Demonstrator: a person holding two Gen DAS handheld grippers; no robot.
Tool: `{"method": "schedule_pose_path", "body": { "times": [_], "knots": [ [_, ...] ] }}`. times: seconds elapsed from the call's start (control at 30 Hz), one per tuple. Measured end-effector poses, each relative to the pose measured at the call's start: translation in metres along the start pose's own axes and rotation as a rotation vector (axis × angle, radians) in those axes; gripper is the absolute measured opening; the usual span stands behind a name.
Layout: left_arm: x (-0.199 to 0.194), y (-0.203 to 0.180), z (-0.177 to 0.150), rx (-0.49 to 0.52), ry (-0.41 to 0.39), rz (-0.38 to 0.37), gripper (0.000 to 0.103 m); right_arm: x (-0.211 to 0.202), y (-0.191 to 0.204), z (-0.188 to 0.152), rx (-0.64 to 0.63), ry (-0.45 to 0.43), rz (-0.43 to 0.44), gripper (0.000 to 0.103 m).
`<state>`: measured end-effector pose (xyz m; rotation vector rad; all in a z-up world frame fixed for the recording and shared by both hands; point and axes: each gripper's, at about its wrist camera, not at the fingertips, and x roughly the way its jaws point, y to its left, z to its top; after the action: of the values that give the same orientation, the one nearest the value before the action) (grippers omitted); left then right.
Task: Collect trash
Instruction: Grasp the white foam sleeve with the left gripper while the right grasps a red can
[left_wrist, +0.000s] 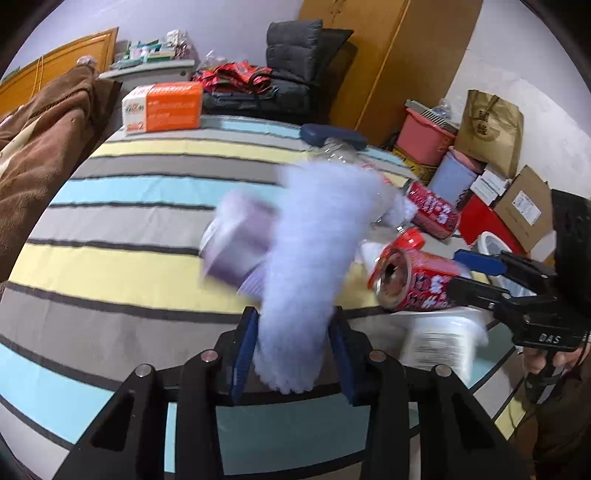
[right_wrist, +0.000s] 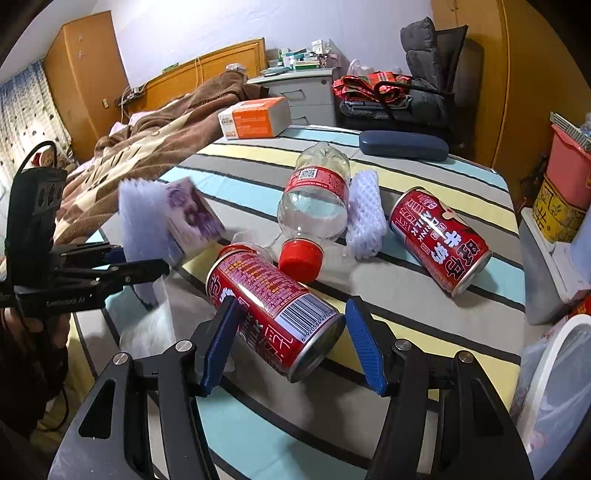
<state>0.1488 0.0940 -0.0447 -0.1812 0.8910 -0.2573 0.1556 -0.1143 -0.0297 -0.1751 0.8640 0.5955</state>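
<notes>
My left gripper (left_wrist: 291, 350) is shut on a white foam net sleeve (left_wrist: 310, 266), held above the striped bed; it also shows in the right wrist view (right_wrist: 142, 218). A purple carton (left_wrist: 236, 243) is blurred beside it. My right gripper (right_wrist: 291, 343) is open, its jaws on either side of a red can (right_wrist: 273, 306) lying on the bed; the can also shows in the left wrist view (left_wrist: 413, 280). A clear bottle with a red cap (right_wrist: 314, 206), a second foam sleeve (right_wrist: 365, 218) and a second red can (right_wrist: 439, 236) lie farther back.
An orange and white box (right_wrist: 255, 118) and a dark blue case (right_wrist: 402, 146) lie at the bed's far end. A brown blanket (right_wrist: 147, 147) covers the left side. A white bin with a plastic liner (right_wrist: 554, 376) stands at the right. Boxes and a pink tub (left_wrist: 424, 140) crowd the floor.
</notes>
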Motion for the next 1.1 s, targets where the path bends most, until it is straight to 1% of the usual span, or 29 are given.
{"method": "schedule_pose_path", "body": {
  "times": [0.07,0.23,0.3,0.43,0.5,0.57,0.6,0.67,0.7,0.73,0.8,0.93,0.97,1.1],
  "knots": [
    [-0.001,0.004,-0.001,-0.006,-0.002,0.007,0.041,0.001,0.003,0.001,-0.044,0.011,-0.009,0.061],
    [-0.003,0.009,0.003,-0.036,-0.013,-0.006,0.041,0.007,0.009,0.008,-0.133,0.037,-0.022,0.061],
    [-0.006,0.009,0.005,-0.054,-0.025,-0.014,0.041,0.011,0.016,0.012,-0.184,0.049,-0.044,0.063],
    [-0.009,0.008,0.009,-0.052,-0.046,-0.020,0.042,0.013,0.029,0.017,-0.275,0.047,-0.077,0.064],
    [-0.008,0.008,0.012,-0.058,-0.049,-0.011,0.042,0.014,0.031,0.021,-0.296,0.049,-0.065,0.064],
    [-0.009,0.007,0.013,-0.059,-0.063,-0.016,0.041,0.017,0.033,0.024,-0.320,0.069,-0.049,0.064],
    [-0.008,0.006,0.013,-0.061,-0.057,-0.018,0.041,0.018,0.034,0.026,-0.327,0.069,-0.039,0.064],
    [-0.005,0.003,0.014,-0.056,-0.046,-0.030,0.041,0.022,0.033,0.029,-0.333,0.087,-0.016,0.064],
    [-0.003,0.002,0.015,-0.052,-0.040,-0.036,0.039,0.025,0.030,0.032,-0.326,0.098,-0.008,0.064],
    [-0.002,0.000,0.015,-0.044,-0.035,-0.041,0.037,0.026,0.030,0.031,-0.315,0.106,0.000,0.064],
    [-0.001,-0.003,0.014,-0.036,-0.031,-0.041,0.036,0.030,0.025,0.033,-0.280,0.133,0.039,0.064],
    [0.000,-0.007,0.015,-0.033,-0.026,-0.051,0.035,0.026,0.027,0.024,-0.265,0.129,0.048,0.064],
    [0.001,-0.009,0.015,-0.027,-0.024,-0.049,0.035,0.025,0.027,0.022,-0.261,0.134,0.049,0.060],
    [0.002,-0.010,0.014,-0.028,-0.017,-0.048,0.035,0.014,0.022,0.012,-0.240,0.118,0.044,0.058]
  ]
}}
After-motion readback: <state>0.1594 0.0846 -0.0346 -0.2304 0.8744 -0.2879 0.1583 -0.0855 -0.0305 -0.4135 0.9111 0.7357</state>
